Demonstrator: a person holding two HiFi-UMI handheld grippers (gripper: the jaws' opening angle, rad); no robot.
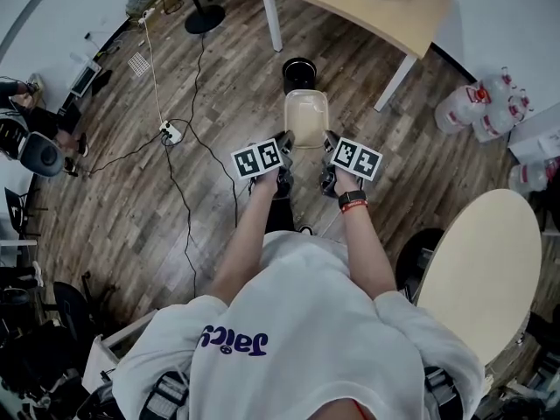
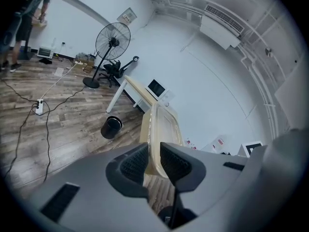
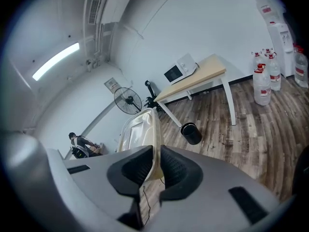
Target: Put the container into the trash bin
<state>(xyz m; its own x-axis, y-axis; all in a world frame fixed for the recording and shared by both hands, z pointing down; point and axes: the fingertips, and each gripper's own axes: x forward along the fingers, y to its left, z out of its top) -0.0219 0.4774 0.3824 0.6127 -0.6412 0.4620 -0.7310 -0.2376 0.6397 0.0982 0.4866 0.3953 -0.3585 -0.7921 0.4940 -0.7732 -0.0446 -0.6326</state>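
Observation:
A clear, pale plastic container (image 1: 307,117) hangs in the air above the wood floor, carried by both grippers. My left gripper (image 1: 285,144) is shut on its left rim, and in the left gripper view the container (image 2: 161,129) stands edge-on between the pads (image 2: 135,164). My right gripper (image 1: 329,144) is shut on the right rim; there too the container (image 3: 140,129) rises from between the pads (image 3: 174,168). A small black trash bin (image 1: 299,73) stands on the floor just beyond the container, beside the table; the trash bin (image 2: 111,127) shows again ahead in both gripper views (image 3: 191,133).
A light wood table (image 1: 367,7) with a microwave (image 3: 179,67) stands behind the bin. Cables and a power strip (image 1: 171,132) lie on the floor at left. Water jugs (image 1: 481,108) cluster at right. A round table (image 1: 481,269) is near my right side. A fan (image 2: 112,42) stands far off.

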